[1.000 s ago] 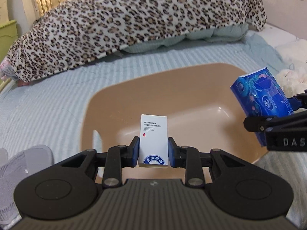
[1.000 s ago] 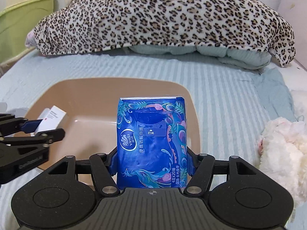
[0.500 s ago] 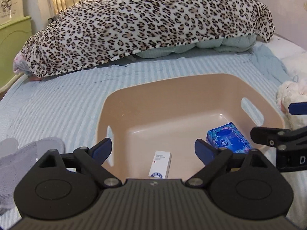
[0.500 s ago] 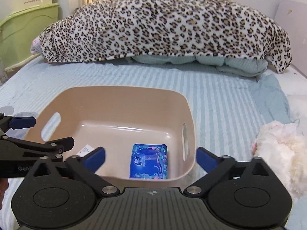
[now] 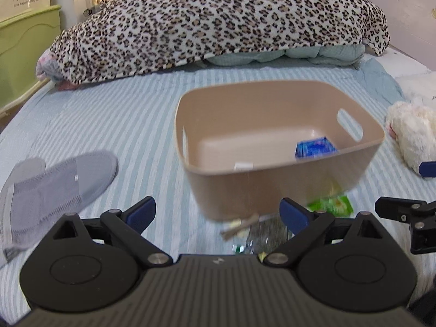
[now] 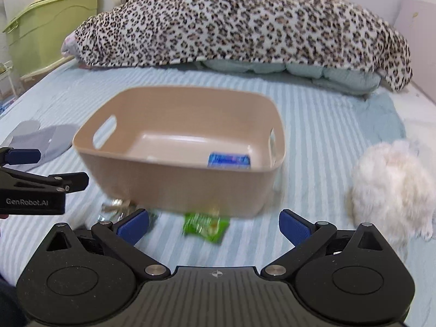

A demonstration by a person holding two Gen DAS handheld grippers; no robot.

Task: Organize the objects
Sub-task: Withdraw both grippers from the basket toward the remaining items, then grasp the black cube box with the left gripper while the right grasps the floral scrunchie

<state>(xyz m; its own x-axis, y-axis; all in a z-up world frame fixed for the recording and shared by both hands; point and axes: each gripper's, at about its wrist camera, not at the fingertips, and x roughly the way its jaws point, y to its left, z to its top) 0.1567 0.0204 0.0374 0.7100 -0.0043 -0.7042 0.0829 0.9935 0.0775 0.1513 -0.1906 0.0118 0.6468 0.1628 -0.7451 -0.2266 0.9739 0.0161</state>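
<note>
A tan plastic basket [image 5: 283, 185] [image 6: 177, 185] stands on the striped bed. Inside it lie a blue tissue pack [image 5: 314, 148] [image 6: 229, 160] and a small white box [image 5: 243, 166], mostly hidden by the front wall. My left gripper [image 5: 218, 214] is open and empty, in front of the basket. My right gripper [image 6: 214, 224] is open and empty, above a green packet [image 6: 205, 224] [image 5: 331, 204] on the bed. A clear packet with wooden sticks [image 5: 245, 227] [image 6: 117, 207] lies by the basket's front.
A grey sock [image 5: 51, 188] [image 6: 41, 136] lies left of the basket. A white plush toy [image 6: 392, 185] [image 5: 411, 133] sits to the right. A leopard-print blanket [image 5: 218, 19] covers pillows at the back. A green cabinet [image 6: 49, 24] stands at the left.
Both grippers let go of the white box and the tissue pack into the basket, opened wide, then pulled back; the green packet and sticks packet came into view.
</note>
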